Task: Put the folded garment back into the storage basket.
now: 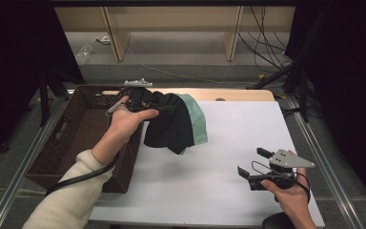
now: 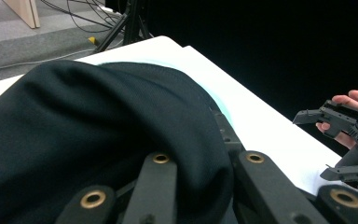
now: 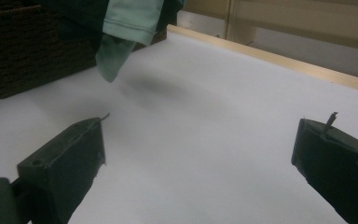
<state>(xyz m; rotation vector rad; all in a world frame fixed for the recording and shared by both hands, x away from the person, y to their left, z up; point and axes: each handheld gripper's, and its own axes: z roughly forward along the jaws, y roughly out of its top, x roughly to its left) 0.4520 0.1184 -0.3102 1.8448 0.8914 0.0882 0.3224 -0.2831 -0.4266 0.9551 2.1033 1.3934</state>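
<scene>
A black garment (image 1: 169, 126) with a mint-green part (image 1: 198, 121) hangs off the table, just right of the basket. My left gripper (image 1: 164, 109) is shut on its upper edge, with the jaw tips buried in the cloth. In the left gripper view the black cloth (image 2: 98, 130) drapes over both jaws of the left gripper (image 2: 205, 163). My right gripper (image 1: 254, 162) rests low at the table's front right, open, with nothing between its jaws (image 3: 200, 140). A mint-green sleeve (image 3: 126, 23) dangles far ahead of it.
A dark brown wicker basket (image 1: 52, 143) stands at the table's left edge, seen also as the basket (image 3: 28, 51) in the right gripper view. The white table top (image 1: 228, 138) stretches between the two grippers. Cables and stands sit on the floor behind.
</scene>
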